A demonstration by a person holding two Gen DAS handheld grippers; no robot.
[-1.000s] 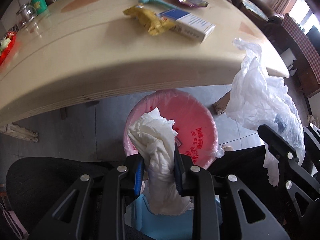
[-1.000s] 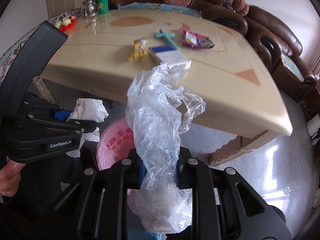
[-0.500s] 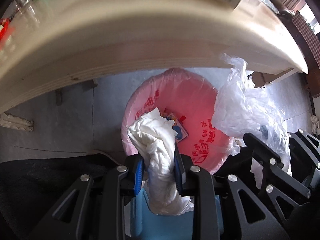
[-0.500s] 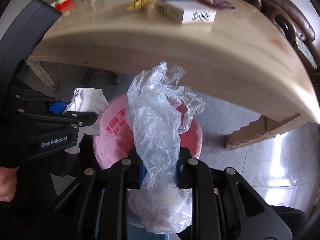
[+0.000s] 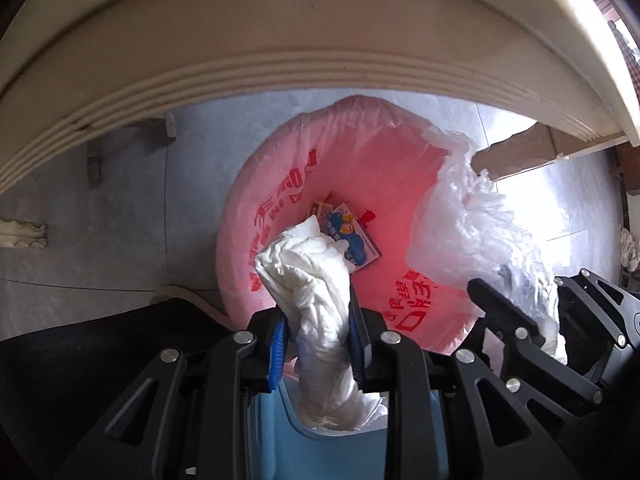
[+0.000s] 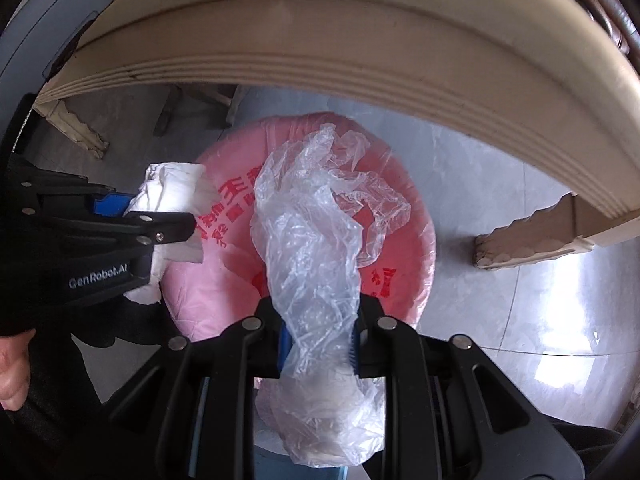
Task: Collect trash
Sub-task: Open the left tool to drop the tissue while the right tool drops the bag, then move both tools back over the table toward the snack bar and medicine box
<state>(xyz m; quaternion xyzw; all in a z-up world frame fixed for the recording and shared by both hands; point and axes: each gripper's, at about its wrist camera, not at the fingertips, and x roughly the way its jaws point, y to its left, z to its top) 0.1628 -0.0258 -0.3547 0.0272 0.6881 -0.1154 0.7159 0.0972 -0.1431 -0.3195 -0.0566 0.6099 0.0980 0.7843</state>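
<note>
Left wrist view: the left gripper (image 5: 318, 344), black with blue pads, is clamped on a crumpled white paper tissue (image 5: 316, 280). The tissue is a thick, wrinkled wad that sticks up past the fingertips and hangs down below them. Its top sits over the near rim of a round trash bin lined with a pink plastic bag printed with red characters (image 5: 288, 184). At the bottom of the bin lies a small blue printed wrapper (image 5: 352, 236), just beyond the tissue. At the right, the right gripper (image 5: 532, 320) pinches a crumpled clear plastic bag (image 5: 468, 228), thin, glossy and creased, which billows over the bin's right rim. The curved cream edge of a wooden table (image 5: 280, 40) arches overhead, with grey floor tiles (image 5: 120, 208) under it.

Right wrist view: the right gripper (image 6: 318, 344) is closed on the clear plastic bag (image 6: 316, 232), which rises in translucent folds directly above the pink-lined bin (image 6: 404, 264) and trails in a bunch below the jaws. At the left, the left gripper (image 6: 168, 220) holds the white tissue (image 6: 172, 188) at the bin's left rim. The table edge (image 6: 360, 40) curves above, and a carved table foot (image 6: 528, 240) stands on the shiny floor at the right.
</note>
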